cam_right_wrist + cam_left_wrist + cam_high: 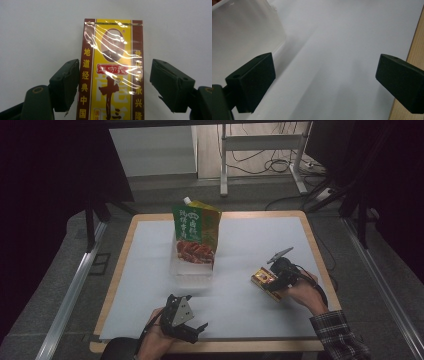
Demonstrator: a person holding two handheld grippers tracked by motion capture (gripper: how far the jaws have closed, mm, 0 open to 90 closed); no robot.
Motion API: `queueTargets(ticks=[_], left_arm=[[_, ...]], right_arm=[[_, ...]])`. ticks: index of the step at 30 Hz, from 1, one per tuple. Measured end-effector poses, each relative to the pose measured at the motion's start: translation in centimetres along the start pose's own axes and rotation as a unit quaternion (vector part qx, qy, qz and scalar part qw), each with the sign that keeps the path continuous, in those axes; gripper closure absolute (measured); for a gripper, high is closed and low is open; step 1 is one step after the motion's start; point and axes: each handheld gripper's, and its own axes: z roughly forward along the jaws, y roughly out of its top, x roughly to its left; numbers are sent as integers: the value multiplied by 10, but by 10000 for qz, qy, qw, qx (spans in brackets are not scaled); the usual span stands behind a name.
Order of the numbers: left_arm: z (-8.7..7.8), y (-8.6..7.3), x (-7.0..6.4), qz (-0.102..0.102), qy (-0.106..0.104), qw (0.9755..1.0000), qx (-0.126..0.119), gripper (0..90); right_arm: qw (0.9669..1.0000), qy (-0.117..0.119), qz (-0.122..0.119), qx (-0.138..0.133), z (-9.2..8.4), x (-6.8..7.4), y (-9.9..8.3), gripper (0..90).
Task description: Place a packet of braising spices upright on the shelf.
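Item in hand: yellow-and-maroon box (112,72), flat on the bench's white sheet (250,245), right side.
Right tongs (274,281): astride the box, jaws apart, a gap showing on one side; not gripped.
Left tongs (324,82): wide open, empty, near front edge.
Clear tub (192,267): carries green pouch (197,232).
Progress: box awaits grasp and, likely, placing.

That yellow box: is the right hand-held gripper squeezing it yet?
Apart. In the right gripper view, white table shows between the box and one finger of the right hand-held gripper.
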Motion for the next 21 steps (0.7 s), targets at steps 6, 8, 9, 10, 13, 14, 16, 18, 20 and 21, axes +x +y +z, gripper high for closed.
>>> queueTargets(ticks=[6, 8, 9, 10, 13, 14, 16, 18, 20, 21], left_arm=[[0, 0, 0, 10, 8, 10000, 12, 23], [0, 0, 0, 17, 10, 10000, 16, 23], [0, 0, 0, 20, 11, 10000, 22, 23], [0, 0, 0, 23, 8, 10000, 22, 23], [0, 0, 0, 32, 14, 10000, 31, 24], [0, 0, 0, 32, 9, 10000, 32, 24], [0, 0, 0, 44, 6, 10000, 40, 24], [0, 0, 0, 61, 8, 10000, 49, 24], [0, 0, -1, 71, 6, 10000, 54, 25], [0, 0, -1, 76, 7, 10000, 55, 25]], right_arm=[[9996, 13, -105, 278, 7, 1, 13, 245], [9993, 25, -120, 359, 10, 1, 17, 248], [9990, 27, -130, 420, 12, 1, 19, 249], [9987, 34, -144, 480, 13, 2, 21, 250], [9978, 35, -181, 635, 17, 2, 27, 257], [9975, 33, -189, 686, 19, 2, 29, 259], [9968, 8, -203, 770, 22, 2, 31, 273], [9963, 53, -196, 835, 25, 2, 33, 297], [9960, 30, -171, 875, 25, 3, 33, 308], [9959, 24, -151, 888, 24, 3, 34, 313]])
